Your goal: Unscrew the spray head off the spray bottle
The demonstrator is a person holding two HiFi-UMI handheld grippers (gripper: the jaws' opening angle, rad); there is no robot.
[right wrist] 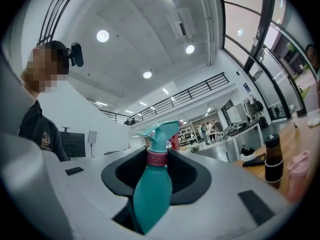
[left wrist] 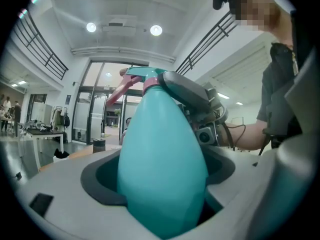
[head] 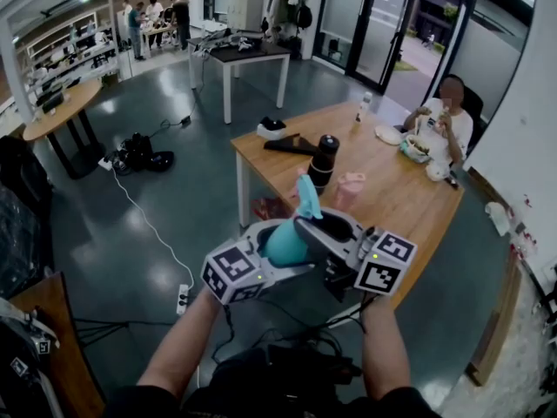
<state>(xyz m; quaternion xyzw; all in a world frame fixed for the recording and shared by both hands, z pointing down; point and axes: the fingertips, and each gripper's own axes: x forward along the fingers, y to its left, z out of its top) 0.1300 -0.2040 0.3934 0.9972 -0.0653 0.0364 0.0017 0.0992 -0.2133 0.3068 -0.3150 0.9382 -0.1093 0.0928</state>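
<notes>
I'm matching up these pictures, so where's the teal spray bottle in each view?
Head view: bottle just below centre, nearer the camera than the table.
Left gripper view: bottle fills the centre, seen close up.
Right gripper view: bottle low centre, spray head on top.
Shared landmark: black flask on the table, also at the right gripper view's right edge.
</notes>
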